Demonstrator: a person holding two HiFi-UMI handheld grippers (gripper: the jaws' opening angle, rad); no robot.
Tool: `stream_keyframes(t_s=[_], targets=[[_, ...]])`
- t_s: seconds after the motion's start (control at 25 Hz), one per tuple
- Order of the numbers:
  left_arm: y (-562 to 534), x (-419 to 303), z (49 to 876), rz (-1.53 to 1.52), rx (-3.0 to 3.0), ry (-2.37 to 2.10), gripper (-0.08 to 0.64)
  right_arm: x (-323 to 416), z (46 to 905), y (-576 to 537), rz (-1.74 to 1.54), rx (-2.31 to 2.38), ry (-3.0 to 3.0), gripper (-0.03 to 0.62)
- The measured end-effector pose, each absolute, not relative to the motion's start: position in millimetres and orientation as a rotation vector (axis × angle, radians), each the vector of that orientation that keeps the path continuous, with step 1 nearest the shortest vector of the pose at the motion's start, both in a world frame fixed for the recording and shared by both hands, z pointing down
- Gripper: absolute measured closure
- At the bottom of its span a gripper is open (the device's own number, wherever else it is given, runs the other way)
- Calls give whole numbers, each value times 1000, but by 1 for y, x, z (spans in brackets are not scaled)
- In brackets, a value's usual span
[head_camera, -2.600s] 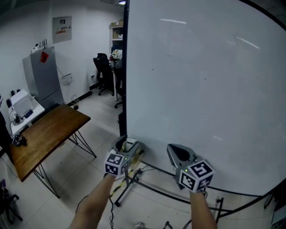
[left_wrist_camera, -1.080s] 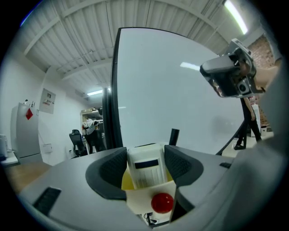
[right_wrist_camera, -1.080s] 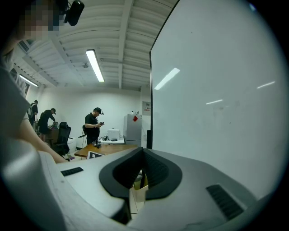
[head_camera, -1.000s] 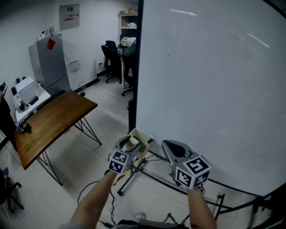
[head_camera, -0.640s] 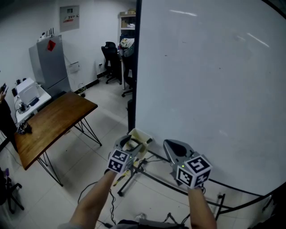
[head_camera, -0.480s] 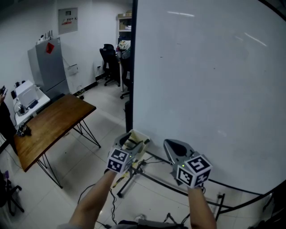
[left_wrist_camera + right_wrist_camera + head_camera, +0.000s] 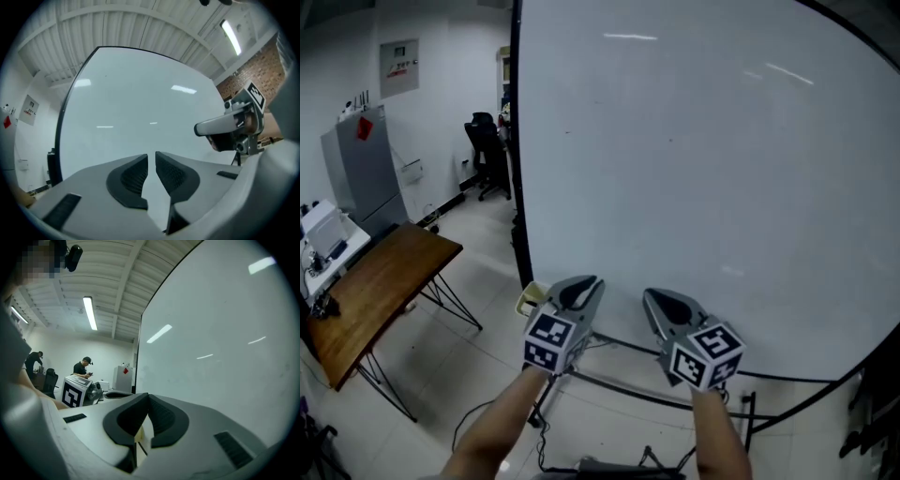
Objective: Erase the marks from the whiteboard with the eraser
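The whiteboard (image 7: 703, 178) fills most of the head view and looks almost clean, with only a couple of faint specks (image 7: 567, 131). A pale cream eraser (image 7: 530, 298) shows at the board's lower left corner, just left of my left gripper (image 7: 579, 281) and apart from it. That gripper's jaws are closing. In the left gripper view (image 7: 151, 157) only a narrow gap is left and nothing is between them. My right gripper (image 7: 661, 298) is held beside it, facing the board. Its pads (image 7: 148, 397) meet with nothing held.
A wooden table (image 7: 366, 291) and a grey cabinet (image 7: 361, 169) stand at the left, with an office chair (image 7: 487, 155) behind. The board's black stand legs (image 7: 619, 389) run across the floor below the grippers. A person (image 7: 84, 366) stands far off.
The eraser sat between my left gripper's jaws earlier. Now that gripper has risen and moved right without it, its jaws narrowed. The right gripper shifted a little.
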State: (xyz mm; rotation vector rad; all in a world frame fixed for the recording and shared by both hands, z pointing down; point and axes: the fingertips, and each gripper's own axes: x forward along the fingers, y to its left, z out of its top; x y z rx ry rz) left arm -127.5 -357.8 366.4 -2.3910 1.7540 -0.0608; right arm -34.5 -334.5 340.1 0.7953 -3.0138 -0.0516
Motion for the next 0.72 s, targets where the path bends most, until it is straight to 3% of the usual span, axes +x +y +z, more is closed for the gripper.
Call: stream_keyframes(t_s=[0.2, 0.72], targets=[[-364, -72, 351, 20, -2516, 1592, 554, 9, 332, -341, -70, 931, -3003, 595], [-357, 32, 326, 132, -2715, 1252, 558, 87, 325, -339, -119, 1175, -2968, 595]])
